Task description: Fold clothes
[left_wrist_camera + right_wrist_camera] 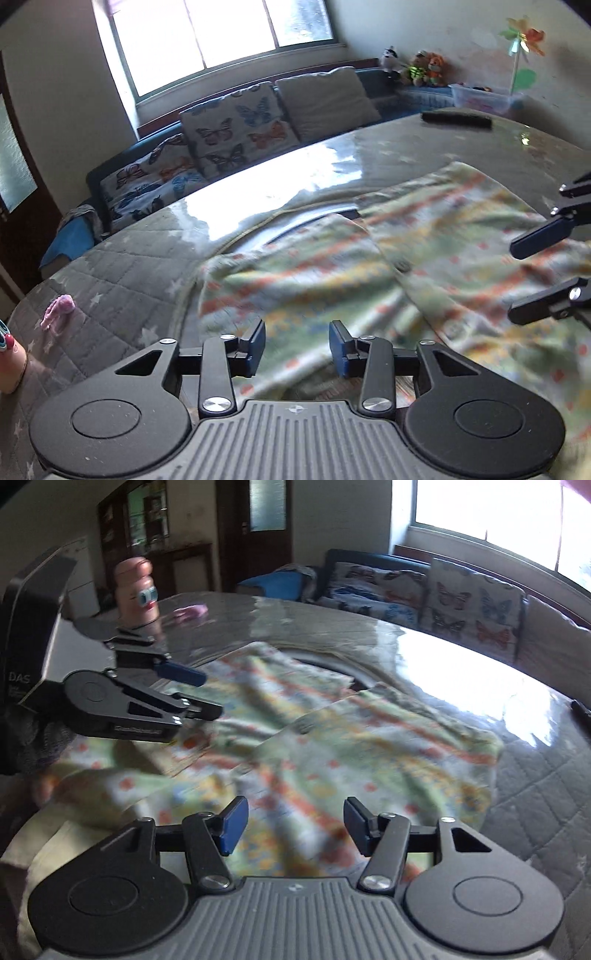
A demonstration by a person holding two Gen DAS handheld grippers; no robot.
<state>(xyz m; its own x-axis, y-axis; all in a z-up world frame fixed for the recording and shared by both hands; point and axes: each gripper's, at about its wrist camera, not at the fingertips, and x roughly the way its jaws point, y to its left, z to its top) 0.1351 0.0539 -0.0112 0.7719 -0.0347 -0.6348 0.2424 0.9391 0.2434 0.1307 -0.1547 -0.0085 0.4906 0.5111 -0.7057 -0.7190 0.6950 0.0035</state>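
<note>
A pale green garment with orange, yellow and blue print (369, 266) lies spread and rumpled on the grey quilted table; it also shows in the right wrist view (332, 746). My left gripper (297, 347) is open and empty, just above the garment's near edge. My right gripper (293, 825) is open and empty over the garment's near part. The right gripper (532, 280) shows open at the right of the left wrist view. The left gripper (203, 694) shows open at the left of the right wrist view.
A grey quilted table cover (110, 280) under glossy plastic bears a small pink item (57, 312), a pink bottle (138, 590) and a black bar (456, 120) at the far edge. A sofa with butterfly cushions (236, 129) stands behind the table.
</note>
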